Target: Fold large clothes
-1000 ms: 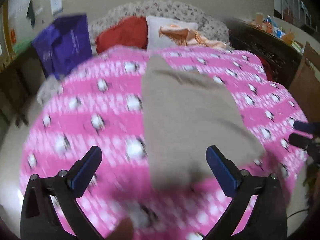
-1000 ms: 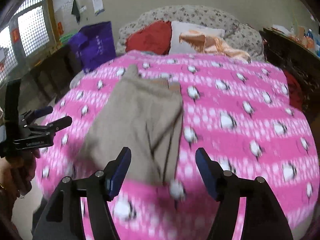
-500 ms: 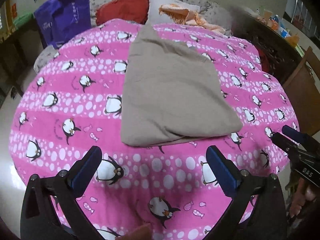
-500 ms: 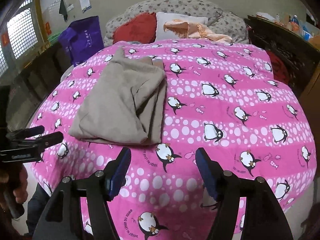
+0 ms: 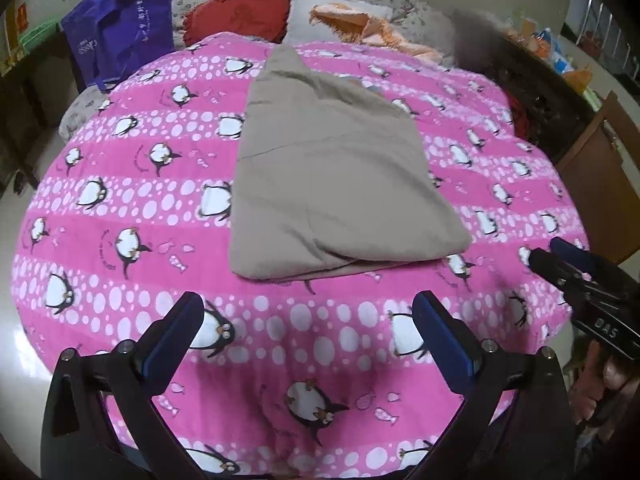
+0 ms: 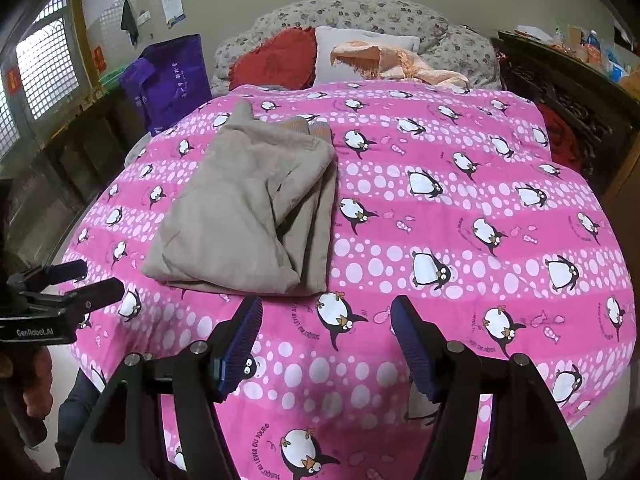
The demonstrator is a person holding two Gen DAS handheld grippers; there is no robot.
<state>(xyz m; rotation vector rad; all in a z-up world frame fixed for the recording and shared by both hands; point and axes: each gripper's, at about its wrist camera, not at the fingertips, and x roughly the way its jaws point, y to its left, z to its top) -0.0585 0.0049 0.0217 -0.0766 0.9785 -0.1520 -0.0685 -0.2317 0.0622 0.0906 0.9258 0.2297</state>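
Observation:
A beige garment (image 5: 332, 176) lies folded in layers on the pink penguin blanket (image 5: 120, 184) of a bed. It also shows in the right wrist view (image 6: 248, 208), left of centre, with a ribbed cuff at its far end. My left gripper (image 5: 308, 316) is open and empty, above the blanket's near edge, short of the garment's folded end. My right gripper (image 6: 326, 320) is open and empty, near the garment's near right corner. Each gripper shows in the other's view: the right gripper (image 5: 560, 256) and the left gripper (image 6: 84, 280).
A red cushion (image 6: 276, 58), a white pillow (image 6: 352, 46) and an orange cloth (image 6: 400, 62) lie at the headboard. A purple bag (image 6: 168, 76) stands at the bed's far left. Dark furniture (image 6: 568, 92) with clutter runs along the right.
Both grippers have pulled back from the garment toward the bed's near edge. The garment now lies still on the blanket, and the views have sharpened.

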